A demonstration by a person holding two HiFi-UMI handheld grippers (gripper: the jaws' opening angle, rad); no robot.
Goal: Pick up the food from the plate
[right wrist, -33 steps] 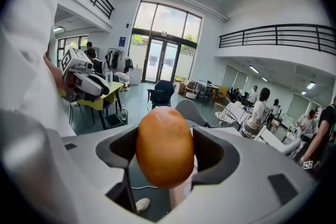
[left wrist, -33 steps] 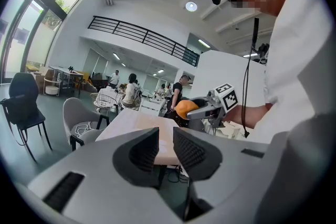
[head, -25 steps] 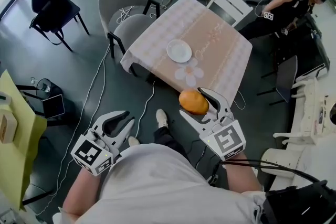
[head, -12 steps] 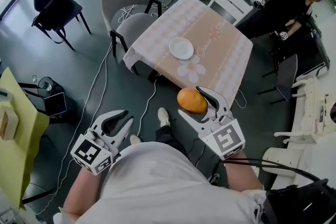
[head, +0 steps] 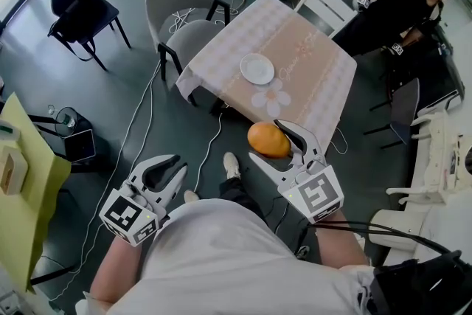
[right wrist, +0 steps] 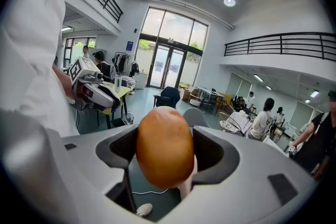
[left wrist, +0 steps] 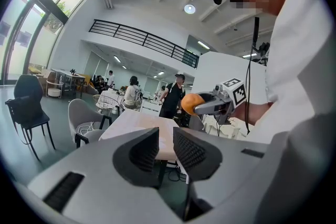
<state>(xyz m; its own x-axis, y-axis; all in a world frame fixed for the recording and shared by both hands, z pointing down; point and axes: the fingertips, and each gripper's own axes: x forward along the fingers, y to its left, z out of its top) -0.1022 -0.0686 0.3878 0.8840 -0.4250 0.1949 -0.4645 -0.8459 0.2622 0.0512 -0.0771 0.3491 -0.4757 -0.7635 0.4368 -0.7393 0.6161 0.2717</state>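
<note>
Food (head: 269, 140) in right gripper (head: 267, 141)

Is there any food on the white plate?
No, the plate on the table is bare; the round orange food is clamped in the right gripper.

We see the food (head: 268, 140) orange-brown; the plate (head: 257, 69) plain white; the tablecloth (head: 313, 88) pale pink check with a white flower; the left gripper (head: 175, 167) and right gripper (head: 270, 142) white, their markers (head: 130, 217) black-and-white.

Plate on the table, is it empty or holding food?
Empty: the plate shows a bare white surface, and the orange food sits clamped in the right gripper.
</note>
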